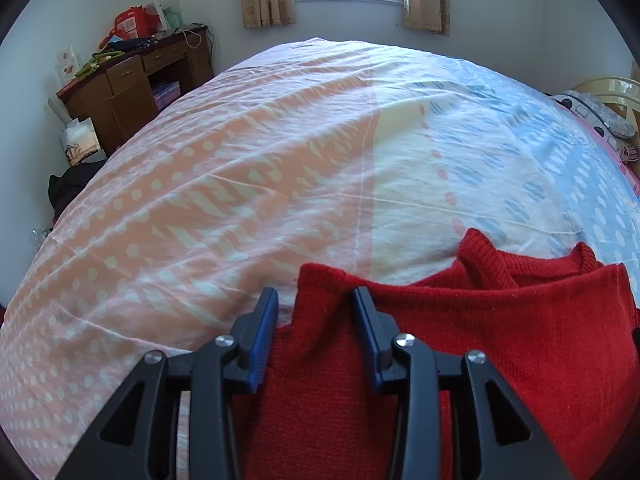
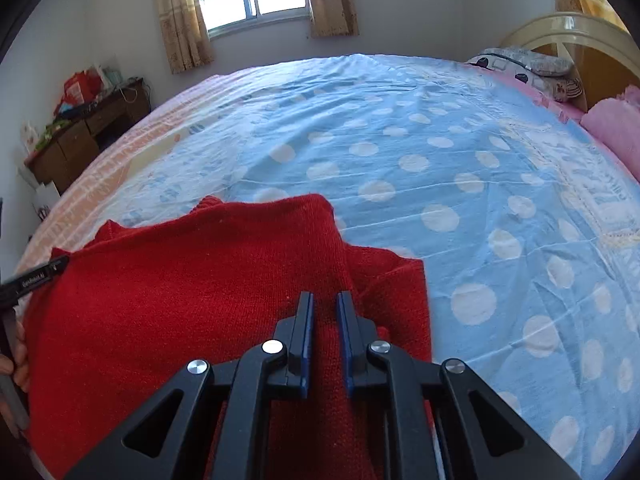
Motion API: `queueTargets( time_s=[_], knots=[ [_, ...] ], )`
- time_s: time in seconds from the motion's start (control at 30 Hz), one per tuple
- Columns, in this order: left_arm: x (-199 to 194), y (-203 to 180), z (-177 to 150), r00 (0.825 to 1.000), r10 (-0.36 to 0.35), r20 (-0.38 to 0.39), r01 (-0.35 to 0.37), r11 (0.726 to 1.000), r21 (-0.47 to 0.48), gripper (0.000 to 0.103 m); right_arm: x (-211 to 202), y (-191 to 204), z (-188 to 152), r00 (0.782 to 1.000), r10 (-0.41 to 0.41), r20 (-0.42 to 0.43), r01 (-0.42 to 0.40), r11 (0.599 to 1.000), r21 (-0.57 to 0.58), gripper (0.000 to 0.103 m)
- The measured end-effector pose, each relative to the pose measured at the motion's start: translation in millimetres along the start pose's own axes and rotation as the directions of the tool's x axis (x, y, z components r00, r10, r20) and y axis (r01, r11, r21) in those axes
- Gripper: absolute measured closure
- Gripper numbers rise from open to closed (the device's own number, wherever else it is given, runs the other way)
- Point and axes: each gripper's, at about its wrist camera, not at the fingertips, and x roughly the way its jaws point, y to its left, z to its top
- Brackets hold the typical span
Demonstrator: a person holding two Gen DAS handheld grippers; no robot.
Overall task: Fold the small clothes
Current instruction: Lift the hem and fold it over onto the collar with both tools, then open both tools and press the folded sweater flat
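Red sweater lies on the near edge of the bed, over the spotted sheet. Your left gripper is open, a sweater fold btwn its pads but not pinched. Your right gripper is nearly closed over the knit; can't tell if it's pinching fabric.
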Motion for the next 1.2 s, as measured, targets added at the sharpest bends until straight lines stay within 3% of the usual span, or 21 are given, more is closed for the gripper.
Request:
queueTargets(
  time_s=[0.23, 0.5, 0.57, 0.63, 0.83, 0.9, 0.93, 1.03, 1.2],
  knots=[
    [-1, 0, -1, 1.0, 0.028, -0.001, -0.028, 1.0, -0.004, 0.051, 0, 11, -1, 0.999, -0.04, 0.019, 0.04, 0.998, -0.038, 0.091],
    [-30, 15, -29, 0.999, -0.04, -0.022, 0.039, 0.998, -0.04, 0.047, -1, 9, 0, 0.999, -0.041, 0.021, 0.042, 0.999, -0.035, 0.091],
    [-46, 14, -39, 1.0, -0.021, -0.007, 0.021, 1.0, -0.021, 0.045, -1, 8, 0, 0.999, -0.037, 0.021, 0.038, 0.999, -0.031, 0.091],
    [-68, 12, -49, 1.0, 0.016, 0.021, -0.016, 1.0, 0.006, 0.035, -1, 10, 0, 0.999, -0.047, 0.021, 0.047, 0.998, -0.039, 0.091],
    [-101, 5, -74, 0.998, 0.059, 0.013, -0.06, 0.994, 0.092, 0.035, -3, 15, 0, 0.996, -0.09, 0.01, 0.09, 0.994, -0.062, 0.091],
    [-108, 3, -83, 0.998, 0.063, 0.018, -0.065, 0.992, 0.109, 0.035, -22, 22, -3, 0.984, -0.179, 0.028, 0.18, 0.982, -0.052, 0.091],
    [-110, 3, -86, 0.998, 0.061, 0.02, -0.063, 0.992, 0.109, 0.035, -39, 29, -8, 0.982, -0.18, 0.063, 0.183, 0.982, -0.046, 0.091],
    [-110, -3, -93, 0.999, 0.052, 0.007, -0.052, 0.993, 0.101, 0.035, -86, 65, -28, 0.991, -0.036, 0.125, 0.052, 0.991, -0.121, 0.091],
    [-118, -15, -105, 0.999, 0.047, 0.013, -0.049, 0.991, 0.128, 0.035, -110, 104, -70, 0.993, 0.106, 0.051, -0.094, 0.976, -0.194, 0.091]
  ],
)
